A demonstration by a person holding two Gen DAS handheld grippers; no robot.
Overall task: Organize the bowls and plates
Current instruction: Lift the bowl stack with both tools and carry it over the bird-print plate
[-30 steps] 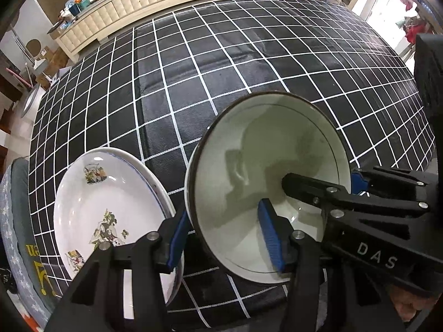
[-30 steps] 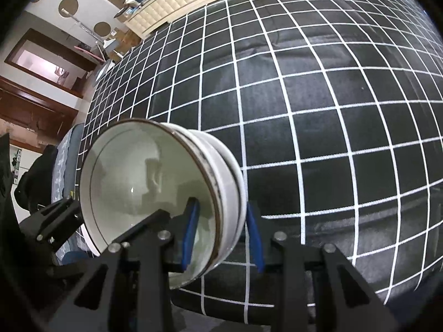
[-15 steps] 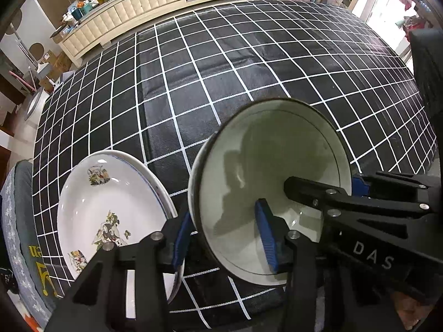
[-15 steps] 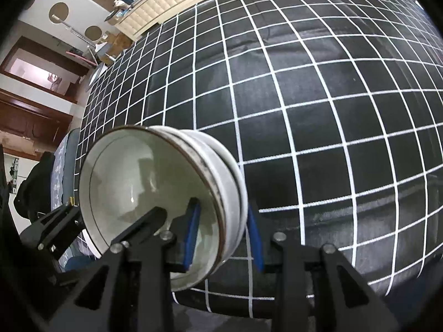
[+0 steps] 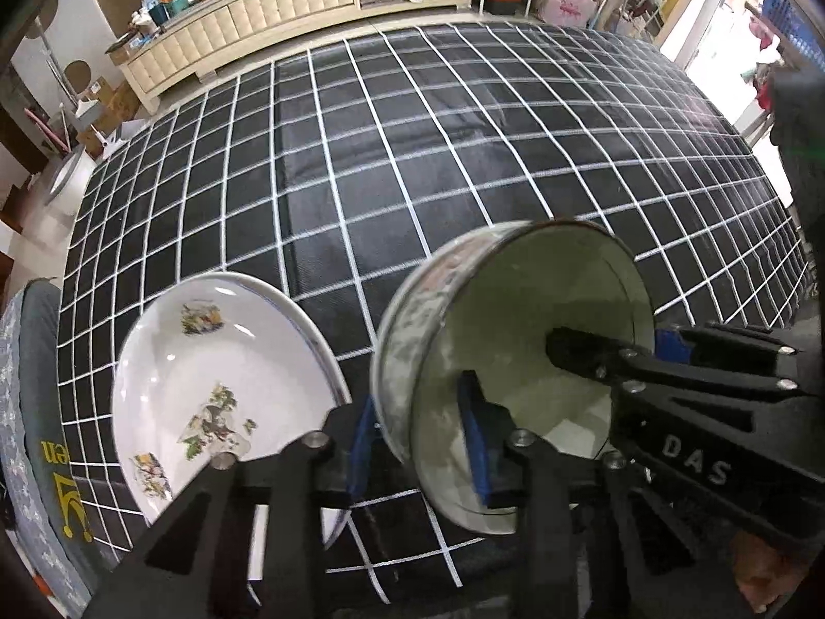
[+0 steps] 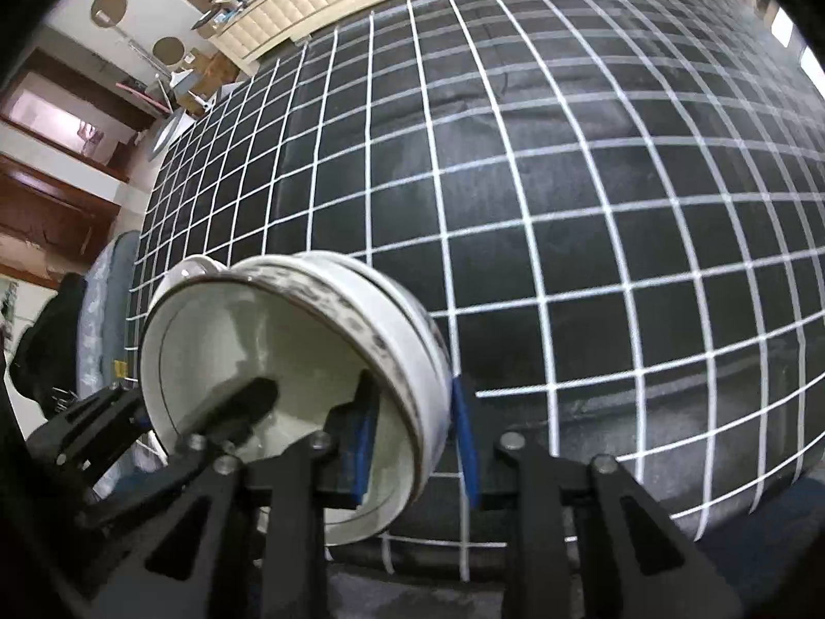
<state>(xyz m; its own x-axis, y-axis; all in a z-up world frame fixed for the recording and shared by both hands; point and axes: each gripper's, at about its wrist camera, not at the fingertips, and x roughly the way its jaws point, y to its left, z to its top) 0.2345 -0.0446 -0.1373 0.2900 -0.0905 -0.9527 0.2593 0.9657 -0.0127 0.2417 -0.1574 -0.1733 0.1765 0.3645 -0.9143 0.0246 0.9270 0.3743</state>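
Grid-cloth table [image 5: 412,165]: stacked bowls [image 5: 515,361], glazed, slippery, breakable; left gripper [image 5: 417,438], right gripper [image 6: 412,433] just closing, pinching opposite rim walls.

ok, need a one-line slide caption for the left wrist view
Left gripper closing on a bowl's near wall, right gripper at its other side, floral plate alongside on checked cloth.

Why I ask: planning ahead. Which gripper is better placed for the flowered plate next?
Likely the left gripper: jaws just closed on the bowls' rim, it sits beside the flowered plate; the right gripper, also just closing, grips the far rim.
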